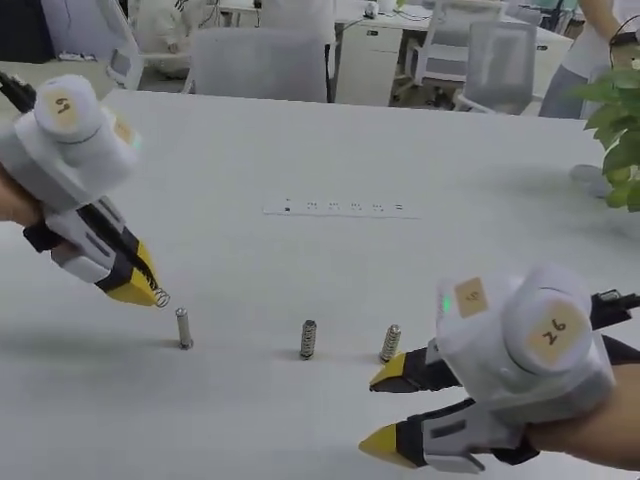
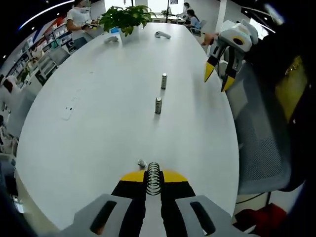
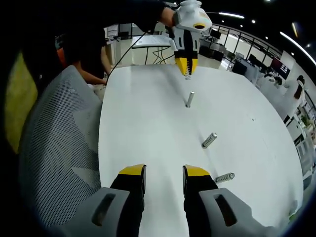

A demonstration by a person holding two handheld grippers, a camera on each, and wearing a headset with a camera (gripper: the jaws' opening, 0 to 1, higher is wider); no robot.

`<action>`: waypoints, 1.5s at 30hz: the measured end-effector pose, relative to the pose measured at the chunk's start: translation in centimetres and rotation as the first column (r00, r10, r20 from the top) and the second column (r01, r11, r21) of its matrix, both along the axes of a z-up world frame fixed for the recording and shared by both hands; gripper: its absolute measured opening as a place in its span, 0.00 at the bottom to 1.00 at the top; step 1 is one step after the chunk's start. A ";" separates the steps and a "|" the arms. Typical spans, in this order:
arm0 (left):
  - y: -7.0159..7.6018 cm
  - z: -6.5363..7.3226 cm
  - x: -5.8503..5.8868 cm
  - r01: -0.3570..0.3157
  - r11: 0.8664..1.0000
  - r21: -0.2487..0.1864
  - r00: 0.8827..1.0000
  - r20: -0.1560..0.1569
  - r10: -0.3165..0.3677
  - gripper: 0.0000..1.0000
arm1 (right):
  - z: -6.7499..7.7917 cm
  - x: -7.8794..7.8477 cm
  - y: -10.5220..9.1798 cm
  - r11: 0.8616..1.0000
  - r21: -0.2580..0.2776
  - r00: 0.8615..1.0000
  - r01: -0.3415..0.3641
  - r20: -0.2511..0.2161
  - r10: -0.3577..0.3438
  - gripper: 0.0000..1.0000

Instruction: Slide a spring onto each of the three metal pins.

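Spring clamped in left claw, just beside bare pin; seemingly not touching. Middle pin and right pin each wear a spring, upright on bench. Right claw gapes empty near right pin.

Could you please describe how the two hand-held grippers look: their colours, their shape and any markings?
Both the left hand-held gripper and the right hand-held gripper have bulky white and grey bodies, black jaws with yellow tips, and a round tan sticker on a rounded cap. The right one's sticker reads 26; the number on the left one's sticker is blurred.
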State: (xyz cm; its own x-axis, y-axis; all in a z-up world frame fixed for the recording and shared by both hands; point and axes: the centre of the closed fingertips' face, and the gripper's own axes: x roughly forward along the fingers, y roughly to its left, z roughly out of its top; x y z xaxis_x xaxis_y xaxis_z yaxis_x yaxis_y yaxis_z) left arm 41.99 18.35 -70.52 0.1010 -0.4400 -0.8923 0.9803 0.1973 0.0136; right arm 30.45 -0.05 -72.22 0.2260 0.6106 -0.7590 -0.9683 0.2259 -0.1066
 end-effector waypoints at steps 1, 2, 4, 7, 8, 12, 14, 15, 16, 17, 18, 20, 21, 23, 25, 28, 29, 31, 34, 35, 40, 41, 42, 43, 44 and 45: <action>-0.1 -0.1 0.2 0.009 1.000 0.014 1.000 -0.005 -0.009 0.03 | 0.0 0.0 -0.1 1.000 0.001 1.000 0.001 -0.001 -0.001 0.27; -0.2 -0.1 0.4 0.016 1.000 0.020 1.000 -0.005 -0.016 0.03 | -0.1 0.0 -0.1 1.000 0.001 1.000 0.003 -0.001 -0.003 0.28; -0.4 -0.1 0.8 0.031 0.999 0.034 0.999 -0.010 -0.030 0.03 | -0.2 0.0 -0.2 1.000 0.003 1.000 0.008 -0.006 -0.008 0.28; -0.5 -0.3 1.1 0.054 0.997 0.063 0.998 -0.019 -0.053 0.03 | -0.4 0.1 -0.4 1.000 0.002 1.000 0.015 -0.012 -0.015 0.28; -0.6 -0.4 1.1 0.061 0.996 0.069 0.998 -0.019 -0.060 0.03 | -0.4 0.2 -0.4 1.000 0.002 1.000 0.016 -0.010 -0.016 0.28; -1.0 -1.0 1.1 0.088 0.992 0.085 0.996 -0.031 -0.086 0.03 | -0.6 0.4 -0.4 1.000 0.003 1.000 0.021 -0.015 -0.021 0.28; -1.0 -1.3 1.1 0.102 0.990 0.099 0.995 -0.034 -0.099 0.03 | -0.6 0.4 -0.4 1.000 0.004 1.000 0.022 -0.018 -0.022 0.28; -0.9 -1.5 1.1 0.108 0.988 0.113 0.994 -0.040 -0.104 0.03 | -0.6 0.5 -0.4 1.000 0.005 1.000 0.022 -0.018 -0.022 0.28; -0.8 -1.7 1.2 0.114 0.986 0.124 0.993 -0.038 -0.110 0.03 | -0.6 0.5 -0.4 1.000 0.005 1.000 0.022 -0.018 -0.022 0.28; -0.7 -1.8 1.3 0.124 0.983 0.139 0.992 -0.036 -0.120 0.03 | -0.6 0.5 -0.3 1.000 0.006 1.000 0.023 -0.019 -0.023 0.28; -0.8 -2.0 1.4 0.129 0.981 0.144 0.991 -0.040 -0.124 0.03 | -0.6 0.5 -0.3 1.000 0.007 1.000 0.023 -0.020 -0.023 0.28; -0.8 -2.1 1.5 0.136 0.979 0.153 0.991 -0.040 -0.131 0.03 | -0.7 0.5 -0.3 1.000 0.007 0.999 0.023 -0.022 -0.023 0.28; -0.9 -2.2 1.6 0.137 0.978 0.157 0.990 -0.041 -0.133 0.03 | -0.8 0.5 -0.3 1.000 0.006 0.999 0.023 -0.024 -0.023 0.28; -0.8 -2.4 1.8 0.147 0.974 0.172 0.989 -0.041 -0.142 0.03 | -0.9 0.5 -0.3 1.000 0.005 0.999 0.024 -0.028 -0.024 0.28; -0.7 -2.7 1.8 0.158 0.969 0.187 0.987 -0.048 -0.152 0.03 | -1.0 0.5 -0.3 1.000 0.005 0.999 0.025 -0.030 -0.025 0.28; -0.8 -2.9 1.9 0.167 0.966 0.200 0.986 -0.055 -0.159 0.03 | -1.1 0.6 -0.3 1.000 0.005 0.999 0.027 -0.034 -0.026 0.28; -0.8 -2.9 2.0 0.173 0.963 0.205 0.985 -0.055 -0.165 0.03 | -1.2 0.6 -0.3 1.000 0.004 0.999 0.027 -0.035 -0.026 0.28; -0.9 -2.9 2.1 0.178 0.961 0.210 0.984 -0.054 -0.171 0.03 | -1.2 0.6 -0.3 1.000 0.003 0.999 0.025 -0.036 -0.025 0.28; -0.9 -3.0 2.1 0.184 0.957 0.223 0.983 -0.060 -0.175 0.03 | -1.2 0.7 -0.3 1.000 0.004 0.999 0.025 -0.036 -0.024 0.28; -0.9 -3.0 2.1 0.194 0.953 0.233 0.981 -0.062 -0.185 0.03 | -1.1 0.7 -0.3 1.000 0.005 0.999 0.025 -0.037 -0.025 0.28; -1.1 -3.3 1.8 0.207 0.948 0.244 0.978 -0.070 -0.196 0.03 | -1.2 0.6 -0.3 1.000 0.004 0.999 0.024 -0.038 -0.024 0.27; -1.0 -3.4 1.8 0.211 0.945 0.250 0.977 -0.067 -0.201 0.03 | -1.2 0.6 -0.4 1.000 0.003 0.999 0.023 -0.037 -0.023 0.27; -0.8 -3.6 1.8 0.216 0.940 0.263 0.976 -0.071 -0.205 0.03 | -1.2 0.6 -0.4 1.000 0.003 0.999 0.024 -0.038 -0.023 0.27; -0.8 -3.7 1.8 0.218 0.939 0.267 0.976 -0.072 -0.206 0.03 | -1.2 0.6 -0.4 1.000 0.004 0.999 0.023 -0.038 -0.023 0.27; -0.8 -3.7 1.8 0.217 0.939 0.265 0.976 -0.070 -0.206 0.03 | -1.2 0.6 -0.4 1.000 0.003 0.999 0.023 -0.039 -0.023 0.27; -0.8 -3.7 1.8 0.217 0.940 0.263 0.976 -0.071 -0.205 0.03 | -1.2 0.6 -0.4 1.000 0.003 0.999 0.023 -0.039 -0.023 0.27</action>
State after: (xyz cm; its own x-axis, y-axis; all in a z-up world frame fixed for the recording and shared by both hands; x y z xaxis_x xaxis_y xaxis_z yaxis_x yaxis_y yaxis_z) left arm 43.79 17.52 -74.17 -0.0084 -0.1912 -0.9815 0.9998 -0.0192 -0.0048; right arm 31.00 -0.44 -73.40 0.2100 0.6085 -0.7653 -0.9663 0.2482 -0.0678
